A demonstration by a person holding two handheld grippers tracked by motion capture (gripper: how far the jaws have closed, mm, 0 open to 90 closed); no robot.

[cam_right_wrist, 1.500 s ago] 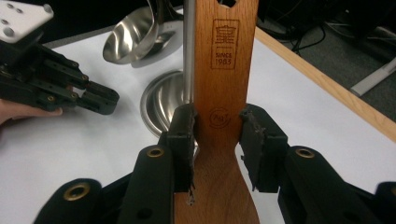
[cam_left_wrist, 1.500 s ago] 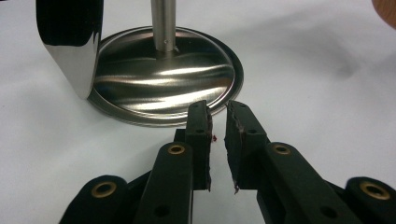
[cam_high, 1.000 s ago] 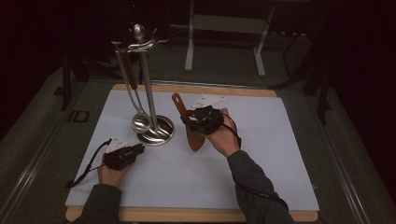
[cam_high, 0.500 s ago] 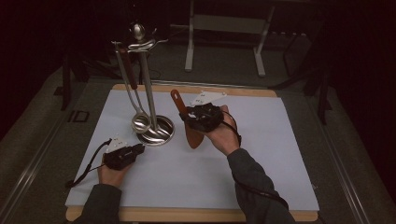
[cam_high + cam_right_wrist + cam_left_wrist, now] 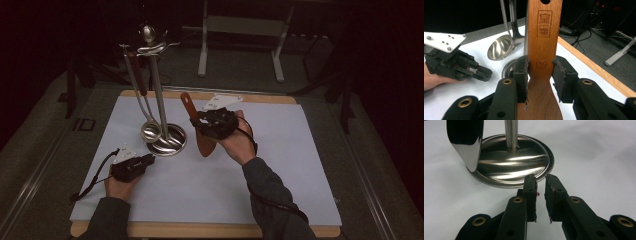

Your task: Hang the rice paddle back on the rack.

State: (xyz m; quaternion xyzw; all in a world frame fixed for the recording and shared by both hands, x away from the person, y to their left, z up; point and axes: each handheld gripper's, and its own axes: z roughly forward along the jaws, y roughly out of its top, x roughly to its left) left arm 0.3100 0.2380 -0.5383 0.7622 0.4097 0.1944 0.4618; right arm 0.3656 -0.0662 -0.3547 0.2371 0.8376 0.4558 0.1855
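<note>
Right hand-held gripper (image 5: 540,72) clamped on the brown wooden spatula (image 5: 543,45); left hand-held gripper (image 5: 540,187) rested empty beside the stand.

In the right gripper view, both black jaws pressed against the narrow neck of the spatula, whose handle, stamped "SINCE 1983", pointed upward. In the high view, the right gripper (image 5: 200,123) held the spatula (image 5: 202,135) tilted, blade end low over the white table mat (image 5: 280,165) and just right of the round polished steel base (image 5: 175,145) of the utensil stand. A shiny steel ladle (image 5: 150,131) hung from the stand's top, its bowl near the base. The left gripper (image 5: 145,161) lay on the mat just in front of the base, its jaws held slightly apart with nothing between them, tips close to the base rim (image 5: 524,183).
</note>
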